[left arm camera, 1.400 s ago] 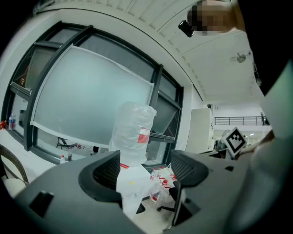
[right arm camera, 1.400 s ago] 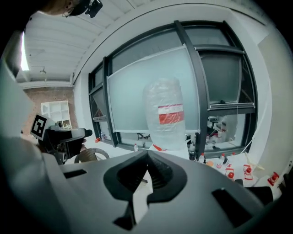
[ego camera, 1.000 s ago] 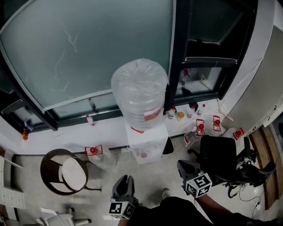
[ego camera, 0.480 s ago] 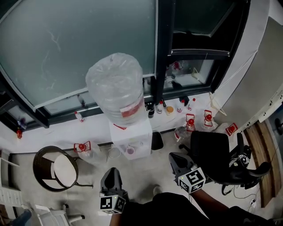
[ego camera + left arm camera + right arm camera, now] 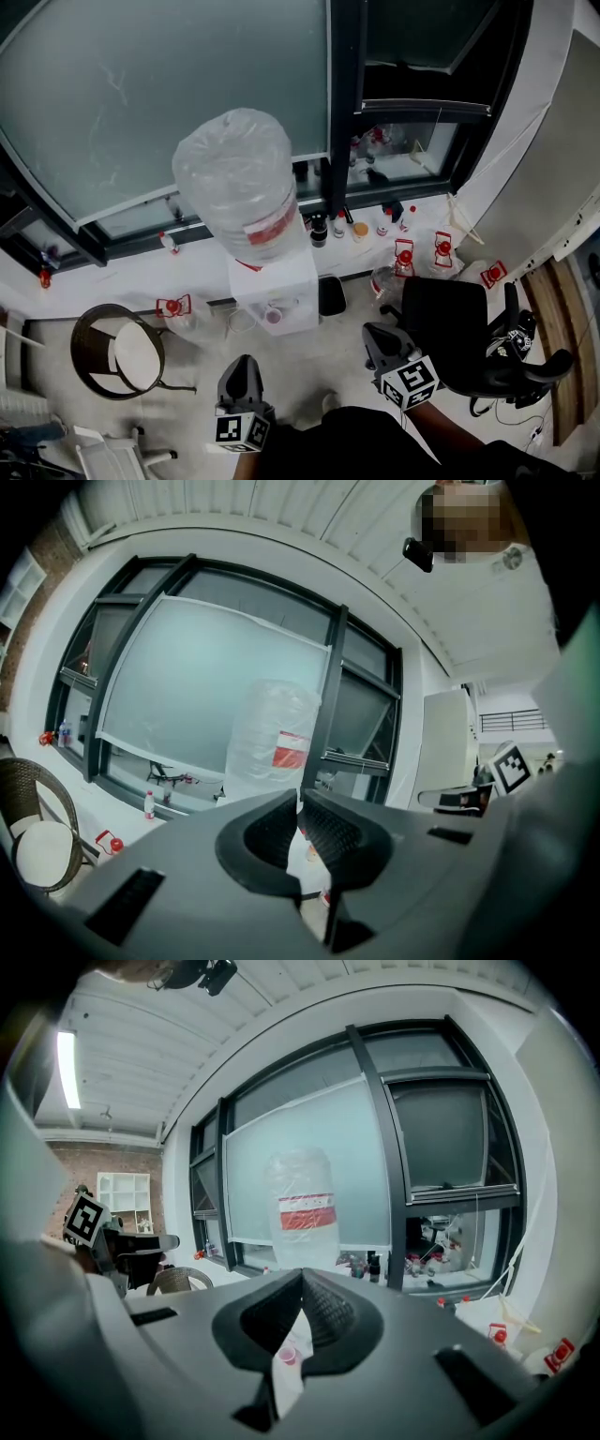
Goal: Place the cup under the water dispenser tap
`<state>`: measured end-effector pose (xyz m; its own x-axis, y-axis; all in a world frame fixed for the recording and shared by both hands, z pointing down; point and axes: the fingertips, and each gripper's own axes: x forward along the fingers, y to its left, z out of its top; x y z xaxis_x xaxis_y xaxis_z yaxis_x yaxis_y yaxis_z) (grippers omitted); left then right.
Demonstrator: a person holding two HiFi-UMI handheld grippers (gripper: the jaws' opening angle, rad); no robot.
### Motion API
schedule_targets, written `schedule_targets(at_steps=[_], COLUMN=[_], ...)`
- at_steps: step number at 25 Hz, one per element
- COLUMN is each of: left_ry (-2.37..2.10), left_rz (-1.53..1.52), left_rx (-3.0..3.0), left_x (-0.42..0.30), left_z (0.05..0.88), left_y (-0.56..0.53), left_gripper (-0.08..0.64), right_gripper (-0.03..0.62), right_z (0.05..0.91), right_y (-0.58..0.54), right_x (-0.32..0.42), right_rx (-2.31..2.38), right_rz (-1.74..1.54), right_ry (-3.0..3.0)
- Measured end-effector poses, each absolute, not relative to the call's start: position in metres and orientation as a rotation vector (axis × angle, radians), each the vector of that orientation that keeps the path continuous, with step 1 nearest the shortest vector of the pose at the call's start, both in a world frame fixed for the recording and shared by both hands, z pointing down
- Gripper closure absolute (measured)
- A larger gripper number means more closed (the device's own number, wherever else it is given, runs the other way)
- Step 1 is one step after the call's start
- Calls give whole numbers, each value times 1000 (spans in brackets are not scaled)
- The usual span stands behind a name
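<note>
A white water dispenser (image 5: 281,281) with a big clear bottle (image 5: 239,183) on top stands against the window wall. A small pink cup (image 5: 273,316) sits in its recess below the taps; it also shows low between the jaws in the right gripper view, as the cup (image 5: 284,1357). Both grippers hang back from the dispenser, apart from the cup. My left gripper (image 5: 242,373) is shut and holds nothing, with its jaws meeting at the left gripper (image 5: 300,801). My right gripper (image 5: 380,339) looks shut and empty, its tips touching at the right gripper (image 5: 302,1277).
A round wicker chair (image 5: 117,352) stands left of the dispenser and a black office chair (image 5: 450,328) to its right. Small bottles (image 5: 356,228) line the window sill. Red-capped containers (image 5: 403,255) sit on the floor by the wall.
Both grippers have drifted left across the floor and the head view has swung, so the dispenser now sits further left. The left gripper's fingers have closed. The cup stays in the dispenser recess.
</note>
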<state>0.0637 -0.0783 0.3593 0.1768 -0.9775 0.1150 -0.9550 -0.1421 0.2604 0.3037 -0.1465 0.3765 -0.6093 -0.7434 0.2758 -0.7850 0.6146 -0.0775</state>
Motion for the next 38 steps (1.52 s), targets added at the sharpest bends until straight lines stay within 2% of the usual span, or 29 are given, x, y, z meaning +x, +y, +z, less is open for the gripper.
schedule_targets(at_steps=[16,38], left_ry=[-1832,-1842], left_rz=[-114,-111], left_rx=[2195,2142], left_x=[87,83], left_z=[366,375], left_y=[-84,-83], left_gripper=[535,535], right_gripper=[594,594], right_z=[384,390], right_y=[-150,-148], right_x=[323,323], right_rx=[1265,1240], right_rz=[297,294], right_ry=[-2624,-2609])
